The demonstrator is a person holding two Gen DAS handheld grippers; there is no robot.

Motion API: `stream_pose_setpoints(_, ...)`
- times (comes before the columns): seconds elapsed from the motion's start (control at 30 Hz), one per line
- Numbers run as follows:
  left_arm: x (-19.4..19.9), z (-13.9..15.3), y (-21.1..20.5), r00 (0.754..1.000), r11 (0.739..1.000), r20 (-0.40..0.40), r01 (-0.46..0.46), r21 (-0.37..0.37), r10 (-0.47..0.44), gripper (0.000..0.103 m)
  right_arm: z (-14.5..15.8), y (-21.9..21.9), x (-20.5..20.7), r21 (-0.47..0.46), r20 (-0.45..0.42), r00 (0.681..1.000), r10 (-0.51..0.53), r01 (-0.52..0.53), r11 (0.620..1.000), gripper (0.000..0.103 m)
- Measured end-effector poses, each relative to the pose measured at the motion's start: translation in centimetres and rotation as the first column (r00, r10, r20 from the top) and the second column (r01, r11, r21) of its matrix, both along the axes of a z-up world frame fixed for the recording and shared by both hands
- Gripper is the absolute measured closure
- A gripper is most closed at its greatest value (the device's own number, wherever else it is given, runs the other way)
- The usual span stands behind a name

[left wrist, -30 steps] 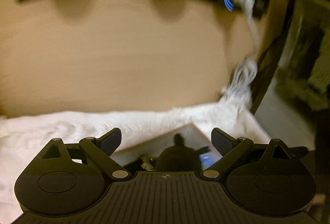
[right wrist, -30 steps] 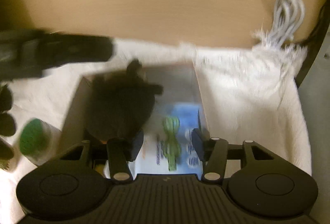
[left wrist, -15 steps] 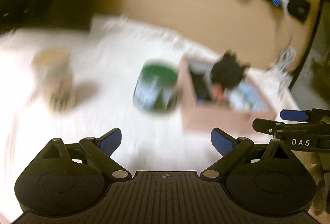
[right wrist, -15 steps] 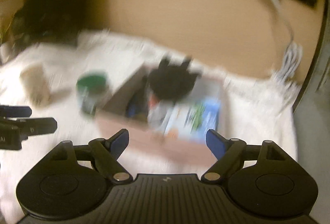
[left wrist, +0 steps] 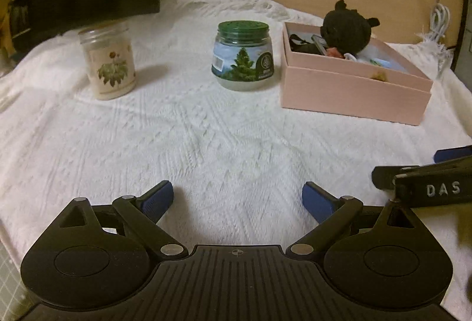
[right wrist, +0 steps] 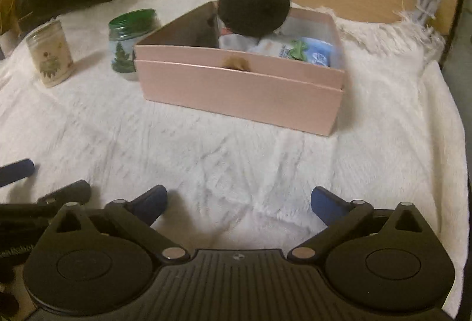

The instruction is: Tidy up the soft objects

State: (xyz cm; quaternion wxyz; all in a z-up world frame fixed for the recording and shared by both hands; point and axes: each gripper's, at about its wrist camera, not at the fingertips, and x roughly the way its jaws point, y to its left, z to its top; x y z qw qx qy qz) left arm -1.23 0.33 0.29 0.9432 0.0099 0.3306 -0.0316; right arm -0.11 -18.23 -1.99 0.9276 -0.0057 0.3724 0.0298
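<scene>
- the black plush toy (right wrist: pixel 255 6) sits on top of the stuff in the pink box (right wrist: pixel 239 90), at the box's far end, leaning over the back rim. it's roundish, so no real long axis, just little ears poking up and out.
- under it in the box we can see a blue and white packet (right wrist: pixel 295 50) and some darker bits we can't make out.
- from both grippers the box lies ahead and up the cloth, well apart from the fingertips. in the right wrist view it's nearly dead ahead, in the left wrist view it's off to the right, so we'd say the right hand is the nearer one for anything box related.
- right gripper (right wrist: pixel 239 200): jaws opening and already spread wide, nothing between them, just white blanket (right wrist: pixel 236 155) below.
- left gripper (left wrist: pixel 237 197): jaws wide apart too, empty, hovering over bare blanket.
- off to the left stand a green-lidded jar (left wrist: pixel 242 55) just beside the box and a floral jar (left wrist: pixel 107 64) further out. both look hard, so probably not ours to sort.
</scene>
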Motion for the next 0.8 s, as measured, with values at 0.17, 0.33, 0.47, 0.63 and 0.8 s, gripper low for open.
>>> stream_pose_setpoints(0.17, -0.2, 0.0, 0.3, 1.0, 1.0, 0.009, -0.004, -0.012, 0.004, 0.005, -0.3, -0.4, -1.0, -0.003, 0.066, 0.997, 0.033, -0.033, 0.999, 0.0)
stream_pose_setpoints(0.33, -0.7, -0.2, 0.4, 0.999, 1.0, 0.036, -0.01, -0.022, 0.011, 0.006, -0.7, -0.6, -1.9, 0.002, 0.119, 0.992, 0.037, -0.038, 0.999, 0.0)
stream_pose_setpoints(0.47, -1.2, -0.3, 0.3, 0.998, 0.999, 0.057, -0.026, -0.023, 0.027, 0.007, -0.6, -0.6, -1.8, 0.002, 0.119, 0.992, 0.038, -0.038, 0.999, 0.0)
stream_pose_setpoints(0.63, -1.3, -0.3, 0.2, 0.998, 1.0, 0.062, -0.027, -0.007, 0.027, 0.008, -0.7, -0.6, -1.8, 0.002, 0.119, 0.992, 0.038, -0.038, 0.999, 0.0)
stream_pose_setpoints(0.8, -1.1, -0.2, 0.3, 0.999, 1.0, 0.05, -0.006, 0.004, 0.006, 0.008, -0.7, -0.6, -1.8, 0.002, 0.119, 0.992, 0.038, -0.038, 0.999, 0.0)
